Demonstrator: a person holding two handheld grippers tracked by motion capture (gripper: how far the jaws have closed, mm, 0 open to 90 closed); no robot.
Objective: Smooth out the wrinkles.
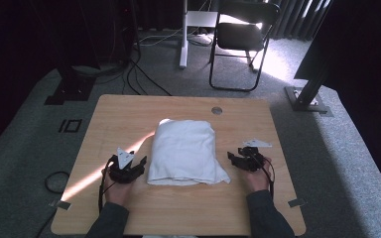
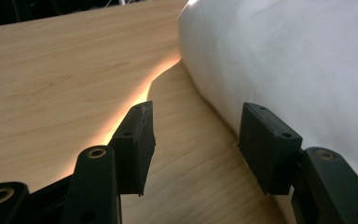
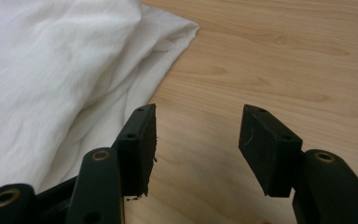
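A folded white cloth (image 1: 184,151) lies in the middle of the wooden table (image 1: 129,111). My left gripper (image 1: 140,161) rests on the table just left of the cloth's near left side, its jaws open over bare wood. In the left gripper view the cloth (image 2: 289,60) rises along the right, beside my right-hand pad (image 2: 265,144). My right gripper (image 1: 232,159) sits just right of the cloth's near right corner, open with nothing between its jaws. In the right gripper view the cloth (image 3: 51,79) covers the left, with its corner (image 3: 182,30) pointing right.
A round grommet (image 1: 217,110) is set in the table's far edge. A black folding chair (image 1: 243,37) and a white stand (image 1: 183,34) are on the carpet beyond. A strip of sunlight (image 1: 104,166) crosses the table's left half. Black cables (image 1: 139,74) lie on the floor.
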